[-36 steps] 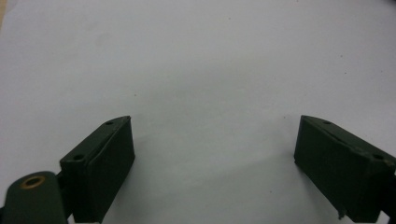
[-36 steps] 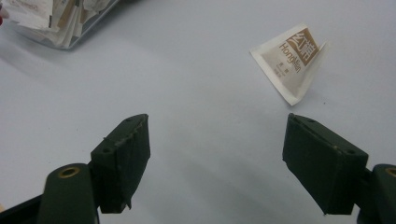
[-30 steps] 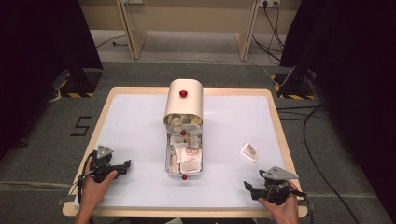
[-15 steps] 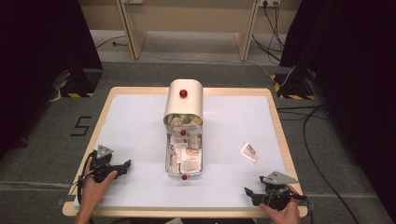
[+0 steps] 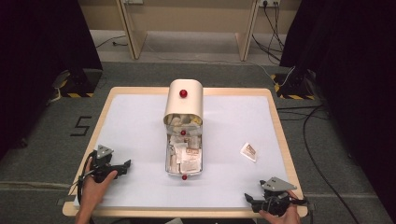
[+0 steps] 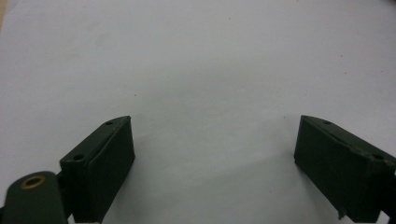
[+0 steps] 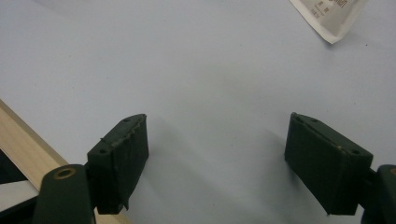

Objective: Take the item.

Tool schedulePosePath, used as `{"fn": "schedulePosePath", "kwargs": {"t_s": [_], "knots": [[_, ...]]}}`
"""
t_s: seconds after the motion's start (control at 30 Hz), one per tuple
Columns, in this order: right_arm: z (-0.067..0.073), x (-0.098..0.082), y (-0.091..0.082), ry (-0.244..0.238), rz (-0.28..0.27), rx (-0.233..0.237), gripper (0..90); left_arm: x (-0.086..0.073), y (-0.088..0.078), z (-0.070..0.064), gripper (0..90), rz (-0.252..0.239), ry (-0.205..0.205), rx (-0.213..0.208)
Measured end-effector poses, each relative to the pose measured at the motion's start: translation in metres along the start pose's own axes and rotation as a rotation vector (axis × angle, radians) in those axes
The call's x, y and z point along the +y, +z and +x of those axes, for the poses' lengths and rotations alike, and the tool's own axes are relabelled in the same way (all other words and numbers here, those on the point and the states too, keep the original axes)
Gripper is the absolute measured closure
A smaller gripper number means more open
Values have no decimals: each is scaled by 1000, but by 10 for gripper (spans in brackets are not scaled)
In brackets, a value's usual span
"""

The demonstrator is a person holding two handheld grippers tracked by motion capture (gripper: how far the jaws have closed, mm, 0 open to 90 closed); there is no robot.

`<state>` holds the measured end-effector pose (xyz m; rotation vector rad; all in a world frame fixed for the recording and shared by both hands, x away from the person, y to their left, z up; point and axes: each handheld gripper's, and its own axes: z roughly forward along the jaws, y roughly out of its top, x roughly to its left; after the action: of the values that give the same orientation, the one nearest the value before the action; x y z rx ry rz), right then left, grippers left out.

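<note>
Grippers idle: I see left gripper (image 5: 122,165) and right gripper (image 5: 249,199) at the near table (image 5: 140,121) edge, jaws wide, empty. Open tin (image 5: 184,156) of packets sits mid-table; loose packet (image 5: 249,152) lies right of it. Nothing started, I judge; next, right reaches forward for that packet.

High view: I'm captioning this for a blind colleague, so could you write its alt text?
A pale table holds a cream box with red knobs, its long drawer pulled out and full of paper packets. One loose packet lies to the right. A person's hands hold the open left gripper and the right gripper near the front edge.
</note>
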<state>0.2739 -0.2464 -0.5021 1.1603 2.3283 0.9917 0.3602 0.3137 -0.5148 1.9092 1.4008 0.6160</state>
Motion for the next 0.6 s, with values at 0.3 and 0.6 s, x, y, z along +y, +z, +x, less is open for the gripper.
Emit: {"fn": "schedulePosePath", "kwargs": {"t_s": [0.3, 0.6], "knots": [[2, -2, -1, -3, -6, -4, 220, 0, 0, 0, 113, 0, 0, 0], [1, -2, -1, -4, -7, -2, 219, 0, 0, 0, 113, 0, 0, 0]]}}
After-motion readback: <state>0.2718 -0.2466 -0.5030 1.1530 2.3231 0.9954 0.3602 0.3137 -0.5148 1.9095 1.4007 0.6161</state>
